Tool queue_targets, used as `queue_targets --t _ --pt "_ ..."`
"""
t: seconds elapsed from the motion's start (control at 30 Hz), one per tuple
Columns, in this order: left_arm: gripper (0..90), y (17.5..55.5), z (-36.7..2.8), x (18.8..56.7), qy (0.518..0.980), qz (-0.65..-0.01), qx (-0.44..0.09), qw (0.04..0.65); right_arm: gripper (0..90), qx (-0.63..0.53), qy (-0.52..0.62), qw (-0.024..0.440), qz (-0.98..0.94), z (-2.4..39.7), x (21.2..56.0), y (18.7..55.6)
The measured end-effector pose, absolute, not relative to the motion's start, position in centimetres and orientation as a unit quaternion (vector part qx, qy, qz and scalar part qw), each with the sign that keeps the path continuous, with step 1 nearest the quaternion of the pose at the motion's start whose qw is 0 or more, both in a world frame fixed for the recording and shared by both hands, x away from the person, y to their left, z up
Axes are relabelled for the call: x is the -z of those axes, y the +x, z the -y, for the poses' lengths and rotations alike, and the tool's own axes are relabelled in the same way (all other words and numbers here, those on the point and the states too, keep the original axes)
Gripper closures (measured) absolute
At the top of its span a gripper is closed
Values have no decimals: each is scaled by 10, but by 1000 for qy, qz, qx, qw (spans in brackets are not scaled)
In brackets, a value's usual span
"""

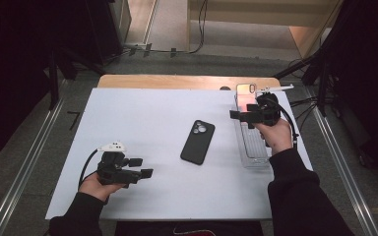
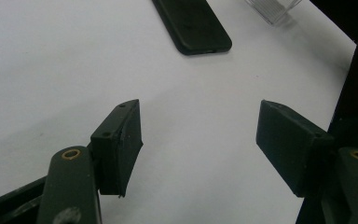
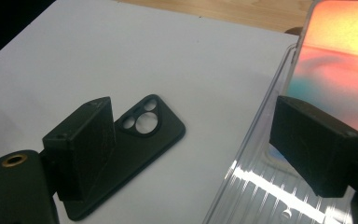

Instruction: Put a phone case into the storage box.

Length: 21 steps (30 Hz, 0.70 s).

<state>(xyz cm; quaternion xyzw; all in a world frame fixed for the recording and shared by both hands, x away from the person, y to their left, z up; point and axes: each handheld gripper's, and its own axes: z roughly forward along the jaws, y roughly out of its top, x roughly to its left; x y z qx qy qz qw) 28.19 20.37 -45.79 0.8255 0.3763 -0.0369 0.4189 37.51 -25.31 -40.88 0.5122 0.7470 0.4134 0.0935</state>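
White surface [image 1: 142, 128]: wide and mostly bare, wooden strip along the far edge, dark floor all round.

Clear ribbed tray [image 1: 252, 147]: on the right side of the surface, long axis running near to far, close to the right edge. A phone [image 1: 246, 96] with an orange-pink screen stands at the tray's far end, leaning upright.

Black phone case [image 1: 198, 141]: flat near the centre, camera cut-outs at the far end, long axis near-far with a slight tilt to the right. Apart from the tray; open surface on its left and near sides.

Right gripper [image 1: 241, 116]: over the tray's far part, just on the near side of the phone, fingers pointing left. In the right gripper view the right-hand finger [image 3: 314, 144] stands in front of the lower screen; contact cannot be told. Fingers released, nothing between them.

Left gripper [image 1: 141, 167]: near left, resting low, fingers parted with bare surface between, nothing held. The case lies far and right of it.

Judgement: the phone is the item in hand, and the right hand is much the nearer. The phone lies just to the right of the gap between the fingers. Room is tight there: tray wall and right edge are close, so the free way out is leftward toward the case.
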Motion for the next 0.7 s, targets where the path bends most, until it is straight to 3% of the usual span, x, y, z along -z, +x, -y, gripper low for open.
queue_targets --t 0.37,0.47,0.7 --pt "311 285 -203 458 824 -381 49 416 139 -420 474 69 -770 243 408 348" --pt "312 285 -203 458 823 -381 52 418 225 -423 463 58 -777 241 409 339" --pt "312 286 -204 458 820 -382 55 423 227 -426 441 25 -790 233 415 318"
